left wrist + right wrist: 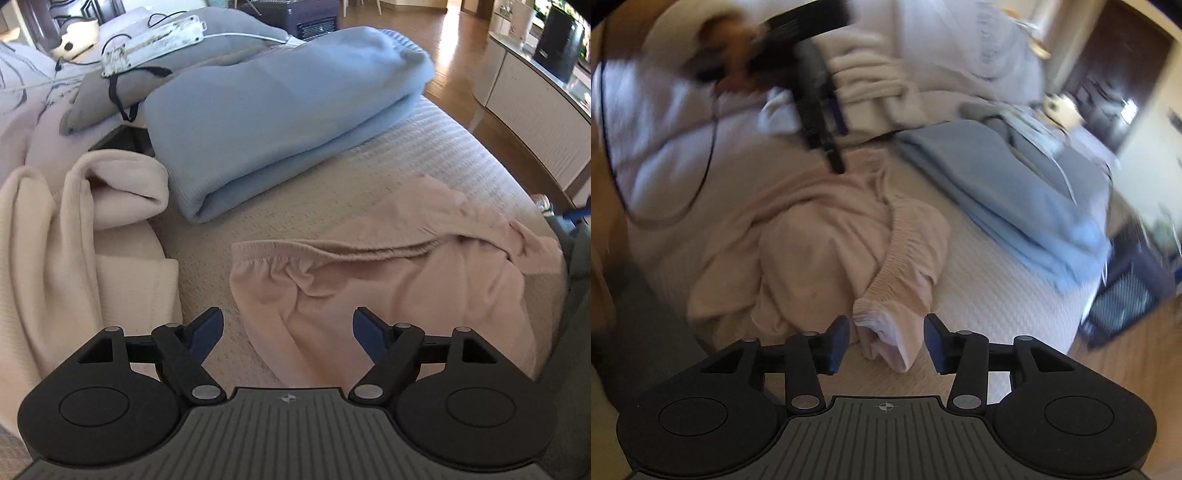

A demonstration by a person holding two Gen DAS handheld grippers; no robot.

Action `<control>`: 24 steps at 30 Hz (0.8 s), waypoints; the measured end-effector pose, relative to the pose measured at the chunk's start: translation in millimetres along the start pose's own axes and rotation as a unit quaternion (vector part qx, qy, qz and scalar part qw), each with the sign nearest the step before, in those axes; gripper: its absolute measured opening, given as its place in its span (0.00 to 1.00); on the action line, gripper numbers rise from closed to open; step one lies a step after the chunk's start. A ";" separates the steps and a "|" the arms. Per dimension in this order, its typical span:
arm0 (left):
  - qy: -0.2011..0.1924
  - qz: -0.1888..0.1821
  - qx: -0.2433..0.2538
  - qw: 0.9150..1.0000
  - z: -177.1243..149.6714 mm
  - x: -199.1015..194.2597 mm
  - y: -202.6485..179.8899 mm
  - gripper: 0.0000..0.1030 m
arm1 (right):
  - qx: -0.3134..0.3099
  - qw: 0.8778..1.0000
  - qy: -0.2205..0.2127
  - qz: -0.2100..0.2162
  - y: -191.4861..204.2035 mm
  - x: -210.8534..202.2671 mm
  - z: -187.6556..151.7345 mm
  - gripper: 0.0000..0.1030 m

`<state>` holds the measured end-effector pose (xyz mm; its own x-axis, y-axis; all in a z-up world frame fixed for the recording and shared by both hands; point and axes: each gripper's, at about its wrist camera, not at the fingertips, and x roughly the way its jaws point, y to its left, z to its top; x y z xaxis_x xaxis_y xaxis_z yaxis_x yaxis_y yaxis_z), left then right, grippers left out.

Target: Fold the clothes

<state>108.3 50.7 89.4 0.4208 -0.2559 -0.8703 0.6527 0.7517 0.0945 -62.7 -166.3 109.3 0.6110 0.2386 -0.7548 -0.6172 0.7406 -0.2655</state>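
1. Pink garment (pixel 388 280) lies rumpled and unfolded on the bed (pixel 295 206), near you.
2. Blue garment (pixel 280 122) sits folded at the far side.
3. Your left gripper (pixel 288 332) and right gripper (pixel 886 345) gape wide, holding nothing; the pink piece is left to fold.

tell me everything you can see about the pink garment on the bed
The pink garment is soft, fleecy-looking fabric with a gathered elastic band along one edge. It lies crumpled and unfolded on the pale textured bedspread, apart from the folded blue blanket. The left gripper and right gripper are both open at its edges, neither holding it.
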 end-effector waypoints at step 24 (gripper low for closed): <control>-0.088 0.006 -0.019 0.996 40.8 -34.7 12.3 0.06 | 0.091 0.992 -0.080 -0.032 -27.0 -32.8 22.4 0.09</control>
<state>127.5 44.0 140.5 0.5347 -0.3471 -0.7705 0.6242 0.7768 0.0832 -55.0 -180.0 154.7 0.7264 0.2727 -0.6308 -0.4832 0.8554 -0.1866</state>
